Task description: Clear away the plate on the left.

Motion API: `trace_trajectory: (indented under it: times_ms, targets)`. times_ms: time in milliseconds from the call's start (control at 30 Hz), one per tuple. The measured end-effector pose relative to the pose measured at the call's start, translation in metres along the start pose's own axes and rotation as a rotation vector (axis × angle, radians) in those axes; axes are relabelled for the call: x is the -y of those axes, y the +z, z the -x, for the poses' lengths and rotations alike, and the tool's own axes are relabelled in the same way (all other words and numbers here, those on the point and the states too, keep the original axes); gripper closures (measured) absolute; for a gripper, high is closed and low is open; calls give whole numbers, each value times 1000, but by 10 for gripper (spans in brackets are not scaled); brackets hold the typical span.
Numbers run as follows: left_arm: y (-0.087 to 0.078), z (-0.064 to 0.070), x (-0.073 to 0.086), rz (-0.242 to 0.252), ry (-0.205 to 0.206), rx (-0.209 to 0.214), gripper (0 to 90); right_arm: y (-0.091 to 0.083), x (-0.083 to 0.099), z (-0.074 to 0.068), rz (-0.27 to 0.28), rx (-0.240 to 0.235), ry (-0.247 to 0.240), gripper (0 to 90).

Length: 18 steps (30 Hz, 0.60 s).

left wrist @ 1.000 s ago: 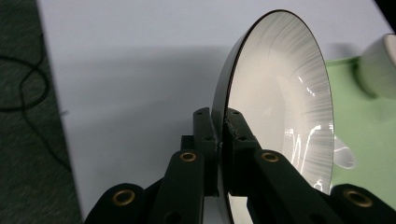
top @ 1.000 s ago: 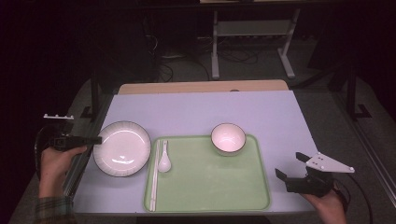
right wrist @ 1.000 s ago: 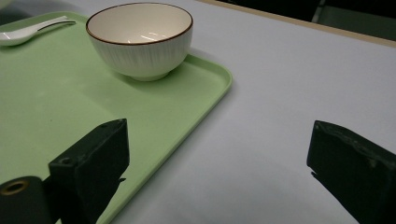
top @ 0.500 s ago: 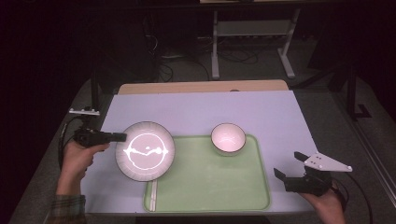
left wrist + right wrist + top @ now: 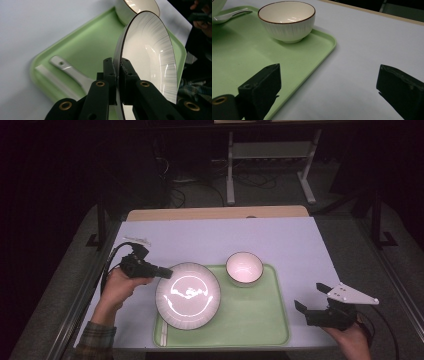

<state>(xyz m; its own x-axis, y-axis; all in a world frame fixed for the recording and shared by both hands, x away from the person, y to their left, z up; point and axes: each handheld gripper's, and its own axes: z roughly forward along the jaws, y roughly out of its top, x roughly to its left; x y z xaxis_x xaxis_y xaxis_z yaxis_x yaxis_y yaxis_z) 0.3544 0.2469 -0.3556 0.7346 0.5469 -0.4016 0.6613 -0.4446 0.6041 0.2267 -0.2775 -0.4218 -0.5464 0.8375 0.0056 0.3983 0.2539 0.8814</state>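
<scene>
**Plate carried over the tray**

Your table (image 5: 280, 237) bears the green tray (image 5: 260, 325), and the plate (image 5: 188, 295) you had beside it a second ago now hangs over the tray's left half. Your left gripper (image 5: 161, 271) is clamped on its rim. The bowl (image 5: 244, 268) sits at the tray's far edge. The left gripper view shows the spoon (image 5: 72, 72) and chopsticks (image 5: 53, 81) under the plate. Your right gripper (image 5: 312, 299) has stayed near the tray's right edge, jaws wide apart.

Left tool (image 5: 162, 271) is clamped tight (arm reaching inward); right tool (image 5: 312, 299) rests with jaws spread wide.
</scene>
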Motion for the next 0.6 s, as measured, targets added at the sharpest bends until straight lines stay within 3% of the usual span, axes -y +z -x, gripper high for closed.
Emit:
trace_trajectory:
  times_ms: [300, 600]
  targets:
    - [39, 15, -15, -77, 47, 56, 848, -4, 2, 0, 2, 11, 5, 48]
    - [61, 19, -18, -124, 45, 90, 842, -8, 3, 0, 3, 21, 12, 48]
